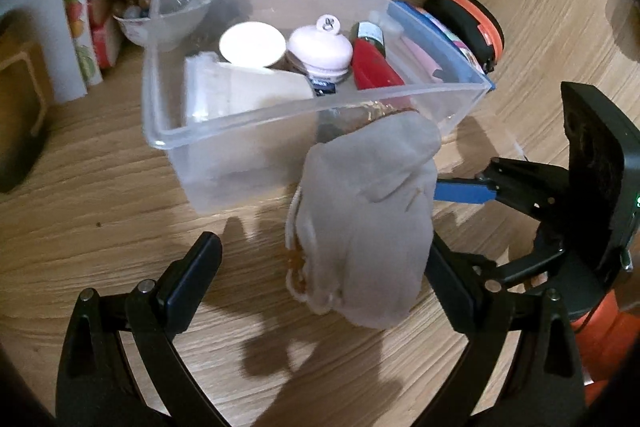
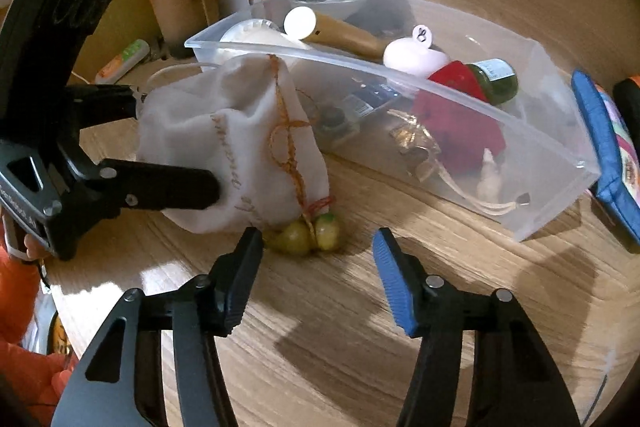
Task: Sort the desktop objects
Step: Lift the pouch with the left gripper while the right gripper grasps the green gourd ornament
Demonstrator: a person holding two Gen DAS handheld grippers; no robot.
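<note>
On the desk, just in front of the clear plastic bin, sits the white drawstring pouch, and my left gripper has it between its fingers; from the right wrist view one finger presses into the cloth and the other is behind the pouch, so I read it as clamped on the fabric. Right gripper hangs spread and empty just short of the pouch, its blue pad clear of everything. Pouch looks soft and saggy, light, will deform under grip; best hold is the bunched upper cloth or the neck, not the orange cord. Two yellow-green beads at the cord end touch the desk and will dangle and may snag the bin rim. Bin already holds a round white lid, pink jar, red tube, a green-capped bottle, a tan cylinder and small bits I can't identify. Blue-edged case lies just beside the bin.
</note>
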